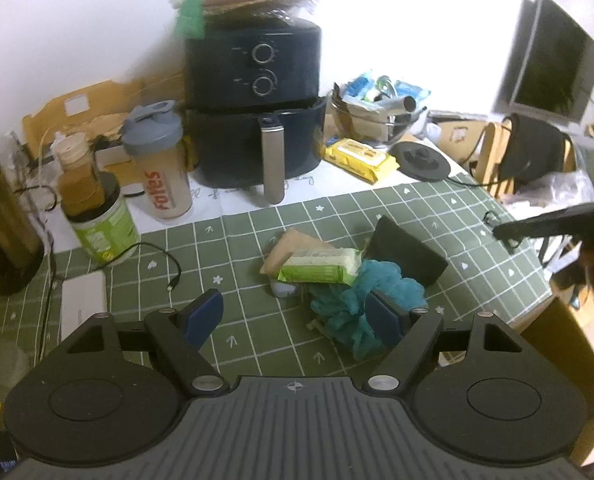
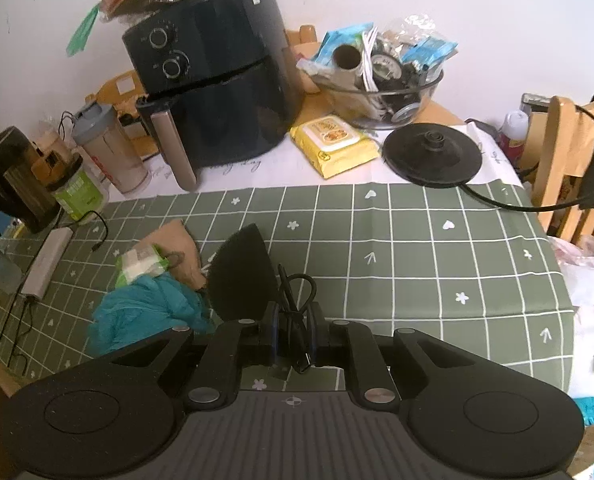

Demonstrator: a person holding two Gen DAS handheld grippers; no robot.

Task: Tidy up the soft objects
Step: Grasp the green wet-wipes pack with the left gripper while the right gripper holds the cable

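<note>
The right claw [image 2: 293, 330] clamps a black cable [image 2: 295, 300], perhaps looped; the left claw [image 1: 293, 316] gapes above the teal sponge [image 1: 361, 300] at 1 o'clock.

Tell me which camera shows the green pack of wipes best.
The left wrist view. There the green pack of wipes lies near the middle, its long side and label in full sight, resting on the tan pad beside the teal bath sponge. In the right wrist view the pack sits smaller, off left, partly behind the sponge.

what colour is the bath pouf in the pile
Teal blue bath pouf, clearest in the left wrist view.
</note>
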